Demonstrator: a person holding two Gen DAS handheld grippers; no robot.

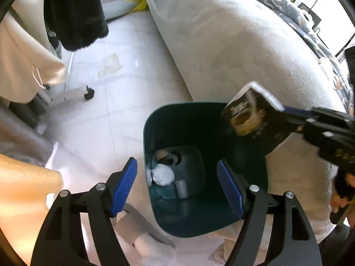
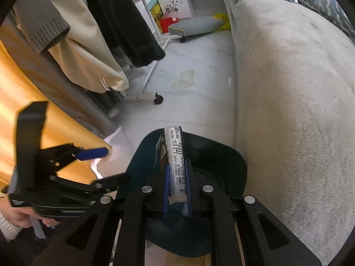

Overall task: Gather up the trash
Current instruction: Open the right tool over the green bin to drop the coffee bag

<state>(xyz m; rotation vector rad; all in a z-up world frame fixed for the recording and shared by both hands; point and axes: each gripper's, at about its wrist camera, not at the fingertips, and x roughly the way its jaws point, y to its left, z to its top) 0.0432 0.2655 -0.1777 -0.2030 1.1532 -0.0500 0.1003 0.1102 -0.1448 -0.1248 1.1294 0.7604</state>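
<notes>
Left gripper (image 1: 177,186) is being held over the dark green bin (image 1: 150,133), jaws spread wide, nothing between the blue pads (image 1: 125,186). Right gripper (image 2: 177,190) is being kept clamped on a snack wrapper (image 2: 176,161) (dark printed face, silvery back), pads pressing both sides of it. The wrapper is being held above the bin's open mouth, sticking out forward past the fingertips; in the left wrist view it is being seen at the bin's far right rim (image 1: 246,115). Inside the bin, a crumpled white tissue wad (image 1: 163,174) and a small silvery scrap (image 1: 182,189) are lying on the bottom. The bin is standing on the pale tiled floor (image 1: 124,84), right beside the grey sofa (image 1: 233,51). A yellowish stain (image 2: 184,79) is being seen on the tiles further out, well apart from the bin.
</notes>
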